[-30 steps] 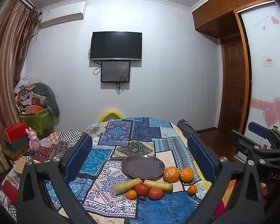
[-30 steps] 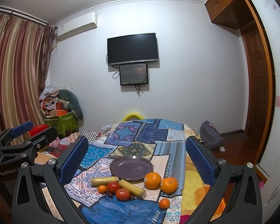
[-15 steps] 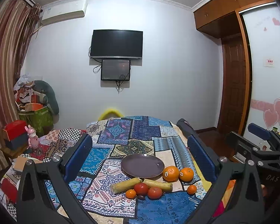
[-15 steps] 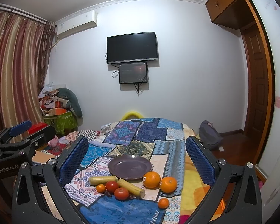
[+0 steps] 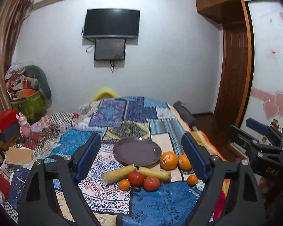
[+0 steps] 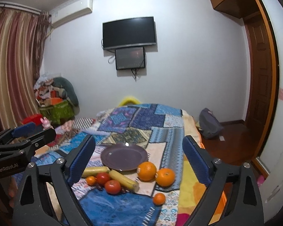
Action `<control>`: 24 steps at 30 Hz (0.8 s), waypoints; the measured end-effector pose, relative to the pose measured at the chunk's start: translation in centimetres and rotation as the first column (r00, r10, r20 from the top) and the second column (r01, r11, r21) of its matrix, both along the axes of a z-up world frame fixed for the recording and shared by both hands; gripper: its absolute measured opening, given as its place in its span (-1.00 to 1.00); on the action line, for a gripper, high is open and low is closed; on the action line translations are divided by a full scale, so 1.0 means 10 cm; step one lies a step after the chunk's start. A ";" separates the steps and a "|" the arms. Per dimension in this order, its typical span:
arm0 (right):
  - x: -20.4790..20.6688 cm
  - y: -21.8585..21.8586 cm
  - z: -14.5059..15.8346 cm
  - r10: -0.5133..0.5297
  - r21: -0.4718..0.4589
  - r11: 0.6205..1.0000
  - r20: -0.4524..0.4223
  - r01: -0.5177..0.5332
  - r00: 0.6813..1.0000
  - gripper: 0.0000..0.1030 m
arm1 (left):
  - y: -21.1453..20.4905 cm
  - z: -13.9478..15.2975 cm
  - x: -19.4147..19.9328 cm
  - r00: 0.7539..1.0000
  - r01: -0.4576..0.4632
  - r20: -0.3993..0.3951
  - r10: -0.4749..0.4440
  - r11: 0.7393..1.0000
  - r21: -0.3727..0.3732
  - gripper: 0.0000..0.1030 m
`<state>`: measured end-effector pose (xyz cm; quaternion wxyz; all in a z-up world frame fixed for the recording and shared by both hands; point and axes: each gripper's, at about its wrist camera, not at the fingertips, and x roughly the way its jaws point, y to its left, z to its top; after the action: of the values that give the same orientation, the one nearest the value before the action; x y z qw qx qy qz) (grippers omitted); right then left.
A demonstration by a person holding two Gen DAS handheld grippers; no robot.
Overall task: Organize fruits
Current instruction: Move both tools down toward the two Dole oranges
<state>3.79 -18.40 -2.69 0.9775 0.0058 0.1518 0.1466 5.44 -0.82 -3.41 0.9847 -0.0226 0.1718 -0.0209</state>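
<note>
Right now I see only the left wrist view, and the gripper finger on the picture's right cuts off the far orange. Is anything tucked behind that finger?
Observer: No. The right wrist view shows that orange whole, right beside the bigger orange.
Operator: Is my right gripper holding anything?
Observer: No. The right gripper is closing its jaws with nothing between them.
Operator: What is the dark shape past the bed's right edge?
Observer: A grey bag, slumped on the wooden floor.
</note>
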 end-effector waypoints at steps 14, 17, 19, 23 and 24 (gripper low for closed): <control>0.70 -0.32 -0.44 -0.011 -0.055 0.998 -0.243 -0.002 0.970 0.04 | -0.29 -0.59 0.90 0.969 0.113 -0.223 -0.109 0.994 0.007 0.36; 0.83 -0.36 -0.52 0.005 -0.037 0.999 -0.286 -0.017 0.958 0.02 | -0.35 -0.73 1.15 0.954 0.130 -0.273 -0.127 0.992 -0.008 0.36; 0.90 -0.37 -0.57 0.011 -0.038 0.999 -0.306 -0.024 0.952 0.02 | -0.37 -0.80 1.28 0.945 0.136 -0.298 -0.133 0.991 -0.014 0.36; 1.08 -0.41 -0.72 0.012 -0.050 0.998 -0.351 -0.031 0.936 0.03 | -0.43 -0.99 1.54 0.922 0.152 -0.356 -0.155 0.988 -0.037 0.36; 1.12 -0.42 -0.77 0.014 -0.051 0.998 -0.361 -0.034 0.932 0.03 | -0.44 -1.03 1.59 0.917 0.155 -0.367 -0.158 0.987 -0.038 0.36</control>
<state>15.02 -22.61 -10.34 0.9309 0.0032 0.3328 0.1506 21.39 -5.24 -13.68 0.9298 -0.0165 0.3550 -0.0955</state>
